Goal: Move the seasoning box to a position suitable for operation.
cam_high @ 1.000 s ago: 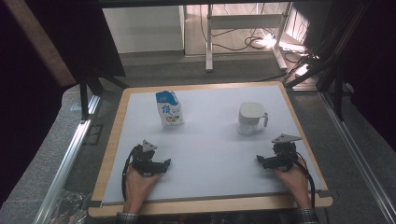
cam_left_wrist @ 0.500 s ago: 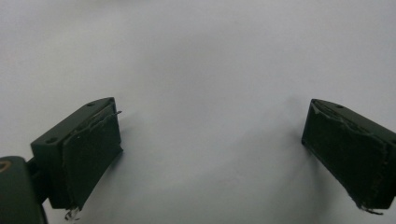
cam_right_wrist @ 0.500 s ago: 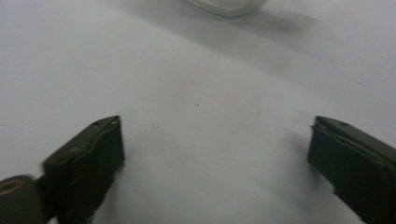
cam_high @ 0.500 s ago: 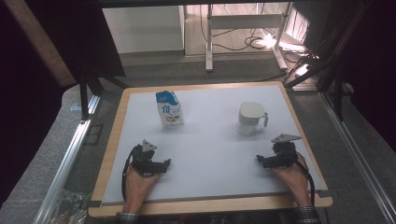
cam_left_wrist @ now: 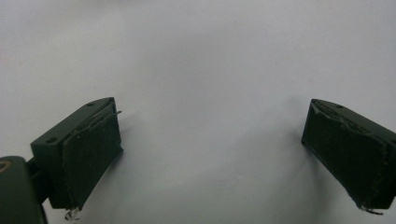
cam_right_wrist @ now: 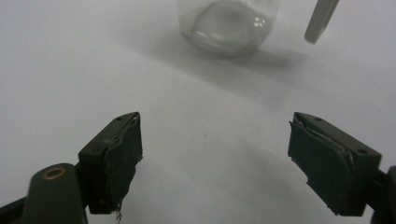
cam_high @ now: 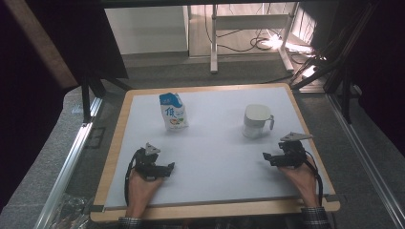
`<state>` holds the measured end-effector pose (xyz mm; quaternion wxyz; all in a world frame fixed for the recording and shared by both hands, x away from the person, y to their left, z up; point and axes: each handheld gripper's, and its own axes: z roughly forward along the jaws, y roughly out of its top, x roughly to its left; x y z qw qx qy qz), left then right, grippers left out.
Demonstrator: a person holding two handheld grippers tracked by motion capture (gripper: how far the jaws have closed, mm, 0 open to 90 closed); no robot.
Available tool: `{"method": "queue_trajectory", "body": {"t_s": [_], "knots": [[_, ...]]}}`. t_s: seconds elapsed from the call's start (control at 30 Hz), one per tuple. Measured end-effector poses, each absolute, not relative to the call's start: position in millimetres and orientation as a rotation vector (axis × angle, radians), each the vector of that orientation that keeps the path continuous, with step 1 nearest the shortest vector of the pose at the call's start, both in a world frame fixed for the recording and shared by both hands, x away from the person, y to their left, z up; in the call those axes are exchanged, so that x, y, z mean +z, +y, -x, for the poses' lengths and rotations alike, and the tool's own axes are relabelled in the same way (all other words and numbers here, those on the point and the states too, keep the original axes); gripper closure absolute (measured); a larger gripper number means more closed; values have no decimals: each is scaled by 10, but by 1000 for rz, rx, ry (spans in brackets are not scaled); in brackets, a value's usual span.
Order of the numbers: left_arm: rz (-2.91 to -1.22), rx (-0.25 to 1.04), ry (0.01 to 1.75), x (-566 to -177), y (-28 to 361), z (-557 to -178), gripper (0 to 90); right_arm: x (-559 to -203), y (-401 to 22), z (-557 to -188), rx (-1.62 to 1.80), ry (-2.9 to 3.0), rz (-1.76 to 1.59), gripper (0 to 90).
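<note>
A: The nearest thing to the right gripper [cam_high: 265, 157] is the white jug [cam_high: 256, 121], standing upright on the bench [cam_high: 215, 157] a little ahead of its fingers [cam_right_wrist: 119, 158] and slightly to one side. Those fingers stand wide apart with nothing between them, though they have just been closing a little.

B: How will the jug handle?

A: It looks like stiff plastic, smooth and likely a bit slippery. I'd guess it is empty and light, but the top is hard to read from above, so I won't swear to it. The body may be too broad for the fingers; the thin handle [cam_high: 271, 122] on its side looks the surer place to pinch.

B: And the left gripper [cam_high: 171, 167]?

A: Its fingers [cam_left_wrist: 91, 156] are also spread wide over bare white bench, gripping nothing. The milk carton [cam_high: 173, 111] stands well ahead of them, upright: light card, likely to dent if squeezed hard, best taken across its flat sides.

B: What does each view add?

A: The high view gives the whole layout: carton ahead of the left fingers, jug ahead of the right, well apart from each other. The right gripper view shows the jug's clear rounded base [cam_right_wrist: 227, 29] and the handle's lower end hanging free of the bench. The left gripper view shows the worn, frayed pad edges.
</note>
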<state>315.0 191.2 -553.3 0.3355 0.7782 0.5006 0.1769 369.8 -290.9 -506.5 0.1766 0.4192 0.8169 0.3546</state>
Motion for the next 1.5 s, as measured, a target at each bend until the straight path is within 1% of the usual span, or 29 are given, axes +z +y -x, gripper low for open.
{"method": "queue_trajectory", "body": {"t_s": [0.17, 0.37, 0.47, 0.7, 1.03, 1.2, 1.5], "knots": [[-2029, 461, 1307, -5533, 1912, -3151, 42, -5027, -2904, -3737, 1008, 2304, -1186, 228], [-2029, 460, 1307, -5533, 1913, -3151, 42, -4980, -2916, -3823, 1033, 2270, -1239, 232], [-2029, 460, 1307, -5533, 1913, -3151, 42, -4971, -2936, -3861, 1051, 2252, -1281, 258], [-2032, 459, 1306, -5532, 1915, -3151, 42, -4935, -2965, -3895, 1047, 2183, -1250, 344], [-2029, 460, 1307, -5534, 1913, -3151, 42, -4846, -2994, -4000, 1055, 2111, -1245, 357], [-2029, 460, 1307, -5534, 1913, -3151, 42, -4826, -2977, -4113, 1032, 2113, -1265, 358], [-2030, 460, 1307, -5533, 1914, -3151, 42, -4831, -2938, -4285, 1036, 2079, -1317, 417]]}}
